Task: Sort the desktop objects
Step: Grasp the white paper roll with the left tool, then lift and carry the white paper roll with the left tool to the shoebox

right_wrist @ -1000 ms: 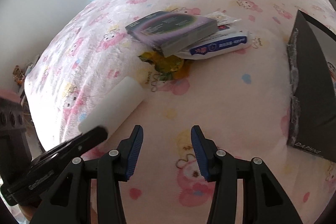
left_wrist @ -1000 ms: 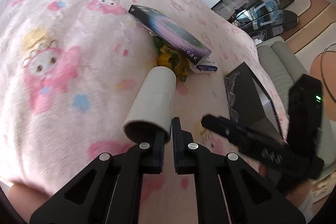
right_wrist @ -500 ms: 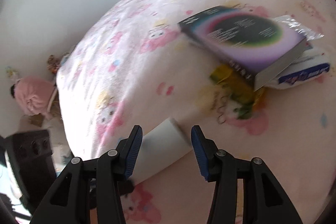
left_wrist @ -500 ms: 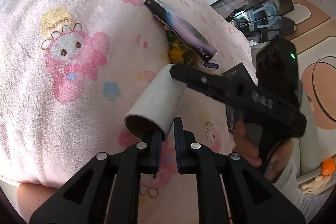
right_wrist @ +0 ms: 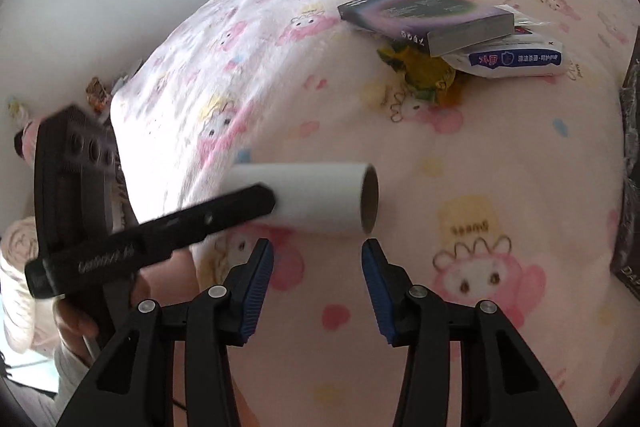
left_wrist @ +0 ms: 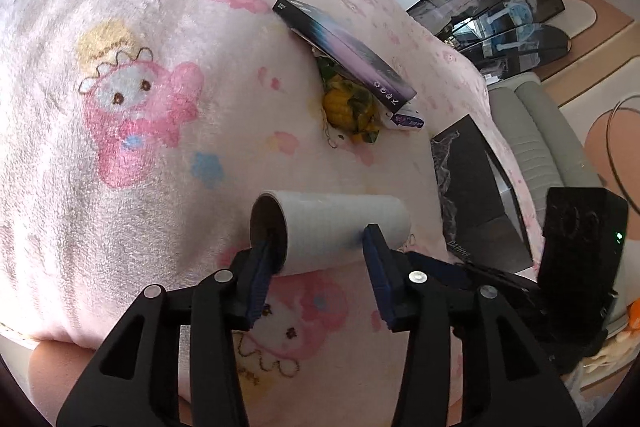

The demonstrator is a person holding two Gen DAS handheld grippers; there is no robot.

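A white paper roll (left_wrist: 336, 223) lies sideways on the pink cartoon blanket (left_wrist: 120, 107). My left gripper (left_wrist: 320, 251) is open, its fingers set around the roll near its open end. In the right wrist view the roll (right_wrist: 316, 199) lies just ahead of my open, empty right gripper (right_wrist: 318, 263), and the left gripper's black finger (right_wrist: 224, 215) crosses the roll's left end. A purple book (right_wrist: 424, 15) rests on a yellow-green packet (right_wrist: 424, 71) and a white pouch (right_wrist: 516, 59) further back.
A black box (left_wrist: 476, 199) stands at the blanket's right edge, also in the right wrist view (right_wrist: 630, 147). The right gripper's body (left_wrist: 576, 251) sits at the right of the left view. A grey sofa (left_wrist: 536, 131) and dark cabinets lie beyond.
My left gripper has opened from nearly shut, with its fingers now astride the roll. The roll has turned sideways. The right gripper has swung back to face the roll.
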